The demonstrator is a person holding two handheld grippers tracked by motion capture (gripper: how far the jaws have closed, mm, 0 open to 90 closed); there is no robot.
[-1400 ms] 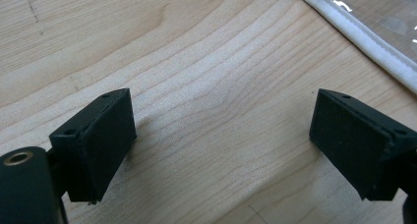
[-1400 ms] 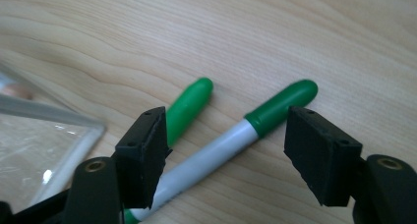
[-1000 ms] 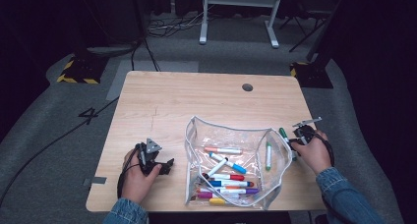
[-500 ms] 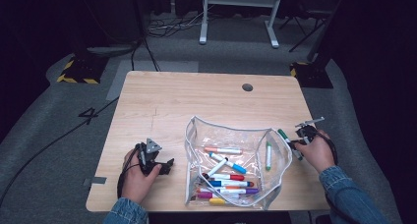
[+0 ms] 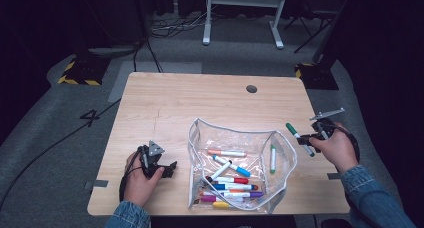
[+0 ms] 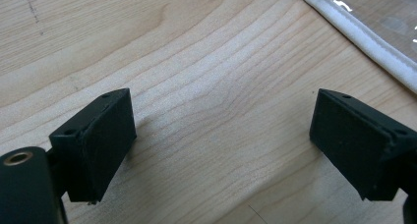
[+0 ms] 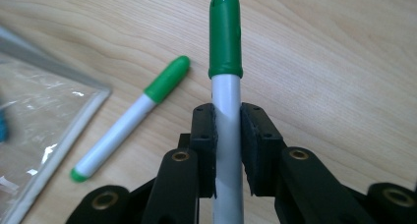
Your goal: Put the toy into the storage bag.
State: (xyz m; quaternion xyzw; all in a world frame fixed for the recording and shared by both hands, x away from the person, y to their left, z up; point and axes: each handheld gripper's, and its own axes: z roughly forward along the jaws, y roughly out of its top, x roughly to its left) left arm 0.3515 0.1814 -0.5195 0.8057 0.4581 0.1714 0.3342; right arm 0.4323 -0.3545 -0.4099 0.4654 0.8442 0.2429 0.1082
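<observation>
In the high view, I am holding the right gripper (image 5: 306,140) just off the right side of the clear plastic pouch with white piping (image 5: 235,130). It is gripping a white marker with a green cap (image 5: 294,131), with the cap pointing back towards the pouch. I judge that aim to be deliberate, since it lines the pen up to go in with the other coloured markers (image 5: 227,180) piled inside. The left gripper (image 5: 170,170) is resting on the light wooden table (image 5: 200,98) to the left of the pouch. It is parked out of the way but close enough to steady the pouch's rim if needed.

In the left gripper view, the left gripper (image 6: 221,140) is standing wide open with nothing between its jaws, low over bare wood. The pouch's piped edge (image 6: 364,42) is crossing the upper right corner.

In the right gripper view, the right gripper (image 7: 227,150) is closed tight on the held marker's (image 7: 226,37) white barrel, below the cap. Gripping it there keeps the pen straight along the jaws and leaves the capped end free to lead. A second green-capped white marker (image 7: 128,130) is lying flat just beside the pouch's corner (image 7: 96,94). I cannot tell whether it is inside the clear wall or on the table.
</observation>
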